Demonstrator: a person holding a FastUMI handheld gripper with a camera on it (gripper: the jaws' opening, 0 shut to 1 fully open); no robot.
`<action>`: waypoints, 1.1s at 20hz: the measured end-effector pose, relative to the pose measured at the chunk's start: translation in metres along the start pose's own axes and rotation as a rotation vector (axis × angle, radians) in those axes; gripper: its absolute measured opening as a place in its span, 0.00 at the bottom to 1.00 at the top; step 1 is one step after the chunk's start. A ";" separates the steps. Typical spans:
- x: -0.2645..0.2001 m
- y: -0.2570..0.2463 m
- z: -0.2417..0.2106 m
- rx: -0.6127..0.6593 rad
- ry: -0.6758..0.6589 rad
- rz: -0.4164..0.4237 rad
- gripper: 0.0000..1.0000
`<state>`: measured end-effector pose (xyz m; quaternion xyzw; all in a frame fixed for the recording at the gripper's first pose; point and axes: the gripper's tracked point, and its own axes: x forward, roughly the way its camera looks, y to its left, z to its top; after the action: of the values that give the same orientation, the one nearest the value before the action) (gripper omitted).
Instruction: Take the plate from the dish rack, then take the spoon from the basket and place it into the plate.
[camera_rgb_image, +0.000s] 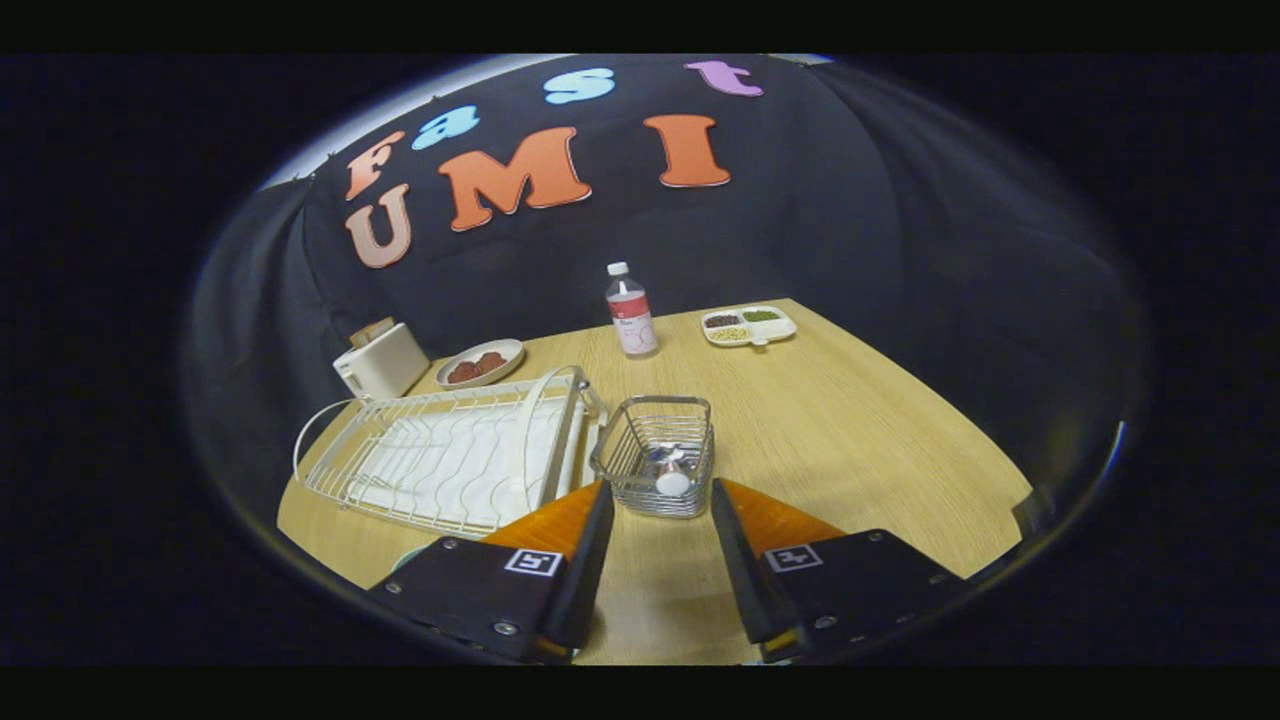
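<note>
A wire basket (655, 455) stands on the wooden table (850, 440), just ahead of my fingertips and centred on the gap between them. A spoon (672, 482) lies inside it, its pale rounded end towards me. My gripper (659, 500) is open, with only bare table between the fingers. The white wire dish rack (440, 460) lies left of the basket, beyond my left finger, and a tall white arch (548, 420) stands at its right end. A pale greenish edge (408, 556) peeks out beside my left finger; I cannot tell whether it is the plate.
At the back stand a white toaster (380, 362), a small dish of red food (480, 362), a clear bottle with a pink label (630, 312) and a divided tray of food (748, 325). Bare table stretches right of the basket to the table edge.
</note>
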<state>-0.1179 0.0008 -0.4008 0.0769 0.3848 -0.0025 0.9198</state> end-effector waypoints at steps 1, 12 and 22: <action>0.003 0.000 0.000 -0.013 -0.003 -0.006 0.55; 0.006 0.005 0.020 0.004 -0.039 -0.017 0.15; -0.025 0.008 0.066 -0.035 -0.066 0.009 0.11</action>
<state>-0.0883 -0.0021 -0.3362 0.0623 0.3541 0.0057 0.9331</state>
